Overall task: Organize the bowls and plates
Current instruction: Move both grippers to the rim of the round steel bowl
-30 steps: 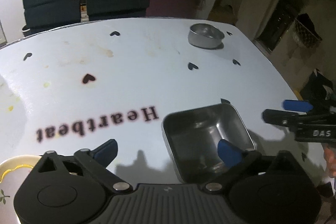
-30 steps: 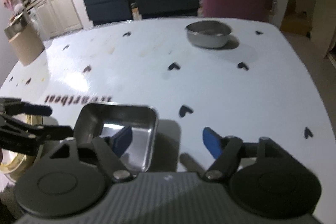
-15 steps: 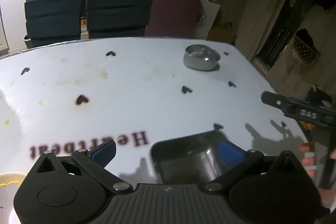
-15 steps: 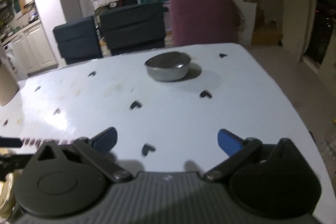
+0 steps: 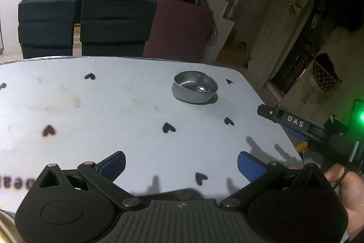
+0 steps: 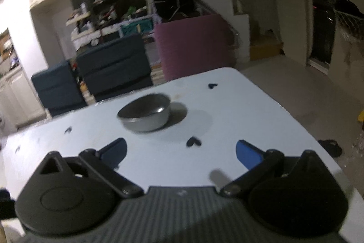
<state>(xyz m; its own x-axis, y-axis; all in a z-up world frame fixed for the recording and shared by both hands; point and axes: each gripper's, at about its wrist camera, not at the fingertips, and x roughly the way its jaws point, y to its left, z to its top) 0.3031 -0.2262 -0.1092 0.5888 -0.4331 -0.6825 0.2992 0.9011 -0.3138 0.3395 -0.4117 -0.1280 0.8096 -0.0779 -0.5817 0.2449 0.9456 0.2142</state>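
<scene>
A round metal bowl (image 5: 195, 87) stands upright on the pale surface (image 5: 113, 111), which is printed with small dark hearts. The bowl is the landmark here: it sits near the far right corner of the surface, with one heart (image 5: 229, 81) just beside it on the right and another heart (image 5: 168, 128) a little nearer the camera.

The left claw (image 5: 180, 165) hangs over the surface well short of the bowl, its blue-padded fingers (image 5: 113, 164) spread wide with nothing between them, only bare surface and a heart below.

The right claw (image 6: 179, 152) points at the bowl (image 6: 144, 113) from nearer by, though not touching it. Its jaws have just been opening and now stand wide, with nothing between them. In the left wrist view this claw (image 5: 295, 126) reaches in from the right of the bowl, held by a hand (image 5: 350, 188) at the picture's edge.

Beyond the bowl, past the far edge of the surface, stand dark blue chairs (image 5: 113, 24) and a plum-coloured one (image 5: 179, 31).
</scene>
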